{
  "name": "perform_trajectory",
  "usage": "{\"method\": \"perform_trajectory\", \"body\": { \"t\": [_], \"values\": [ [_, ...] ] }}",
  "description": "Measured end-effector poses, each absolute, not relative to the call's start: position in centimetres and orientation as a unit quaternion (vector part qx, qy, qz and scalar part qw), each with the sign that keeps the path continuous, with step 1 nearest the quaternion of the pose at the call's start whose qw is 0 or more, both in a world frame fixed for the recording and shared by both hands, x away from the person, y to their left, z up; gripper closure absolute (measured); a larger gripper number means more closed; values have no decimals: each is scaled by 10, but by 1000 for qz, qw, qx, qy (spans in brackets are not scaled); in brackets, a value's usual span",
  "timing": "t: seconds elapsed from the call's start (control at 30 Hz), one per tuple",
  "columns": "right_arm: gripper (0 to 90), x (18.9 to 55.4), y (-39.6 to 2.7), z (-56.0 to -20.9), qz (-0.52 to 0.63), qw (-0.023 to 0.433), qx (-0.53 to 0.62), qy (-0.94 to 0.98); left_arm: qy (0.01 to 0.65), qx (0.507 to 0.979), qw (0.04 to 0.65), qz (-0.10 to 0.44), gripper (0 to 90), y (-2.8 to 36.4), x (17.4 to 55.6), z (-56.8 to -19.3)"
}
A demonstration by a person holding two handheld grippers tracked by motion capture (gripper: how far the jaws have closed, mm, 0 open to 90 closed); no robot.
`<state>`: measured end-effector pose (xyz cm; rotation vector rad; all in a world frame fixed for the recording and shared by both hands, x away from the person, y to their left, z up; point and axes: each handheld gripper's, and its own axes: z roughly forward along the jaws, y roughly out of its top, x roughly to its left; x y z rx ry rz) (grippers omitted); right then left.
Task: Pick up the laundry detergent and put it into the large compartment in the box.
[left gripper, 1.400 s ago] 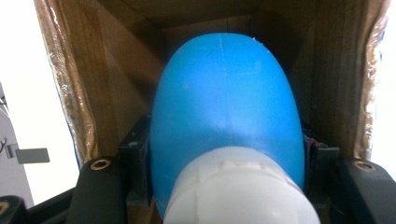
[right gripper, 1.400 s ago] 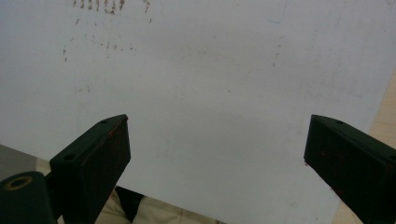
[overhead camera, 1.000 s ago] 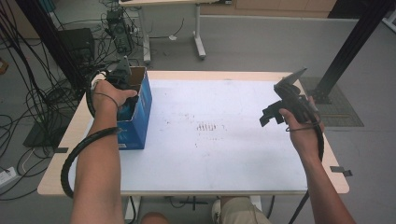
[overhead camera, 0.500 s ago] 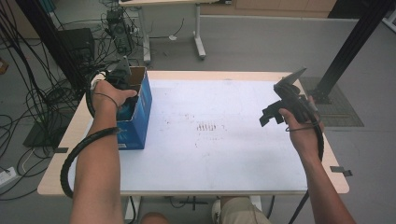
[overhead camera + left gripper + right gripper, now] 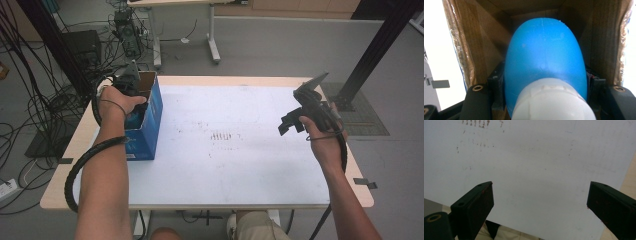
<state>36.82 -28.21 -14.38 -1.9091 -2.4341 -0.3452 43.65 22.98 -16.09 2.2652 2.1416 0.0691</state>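
While my left gripper (image 5: 544,105) reaches inside the cardboard box (image 5: 150,107), its jaws clamp a smooth blue, white-capped bottle (image 5: 544,62); right gripper (image 5: 539,202) gapes wide.

Floor (image 5: 280,45): grey, smooth, evenly lit.
Table (image 5: 210,200): pale wood edge, white top sheet with faint brown marks at centre.
Second table (image 5: 212,37): behind, white legs.
Black cables (image 5: 35,100): tangled on floor at left.
Black post (image 5: 377,47): slanted, at right, with dark mat (image 5: 367,117) at base.
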Motion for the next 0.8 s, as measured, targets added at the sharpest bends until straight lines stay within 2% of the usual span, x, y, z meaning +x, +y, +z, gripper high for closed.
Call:
{"method": "perform_trajectory", "body": {
  "t": [0.8],
  "values": [
    [71,368,-282,-144,-111,16,-614,-781,688,726,11,22,371,229,437,-161]
  ]
}}
